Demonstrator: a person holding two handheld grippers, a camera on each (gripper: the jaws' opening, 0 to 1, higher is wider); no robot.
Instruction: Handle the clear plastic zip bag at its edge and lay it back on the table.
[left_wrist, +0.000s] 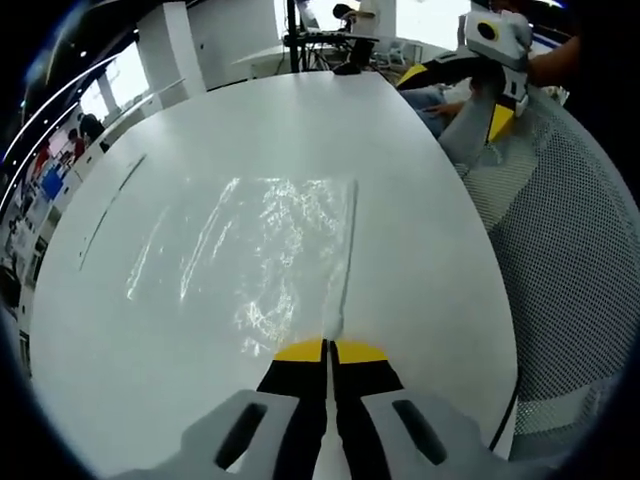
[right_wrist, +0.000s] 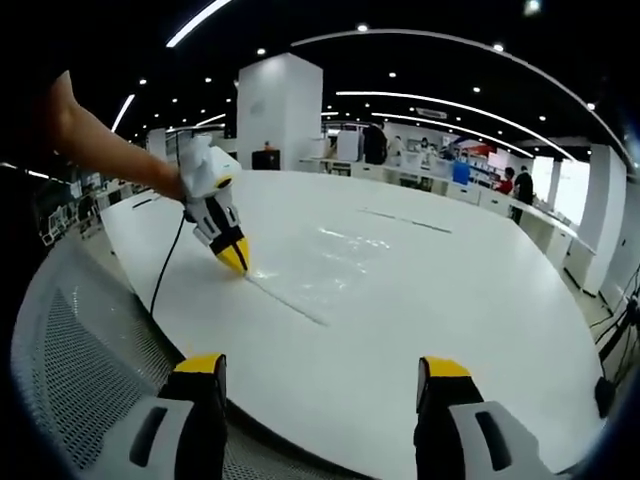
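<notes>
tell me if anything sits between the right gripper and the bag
Nothing visible does. The right gripper is open, held off the table edge, with bare tabletop between it and the bag. The left gripper is already shut on the bag's near edge, off to one side.

The left gripper (left_wrist: 328, 350) has a light grey moulded body with two dark oblong recesses, and black fingers (left_wrist: 300, 352) capped in yellow at the tips. A black cable trails from it. The right gripper (right_wrist: 322, 375) is built alike: grey shells with dark slots, black fingers (right_wrist: 203, 366) with yellow tips, and yellow panels along its sides. The person's forearm (right_wrist: 100, 145) is bare, with no sleeve in sight.
</notes>
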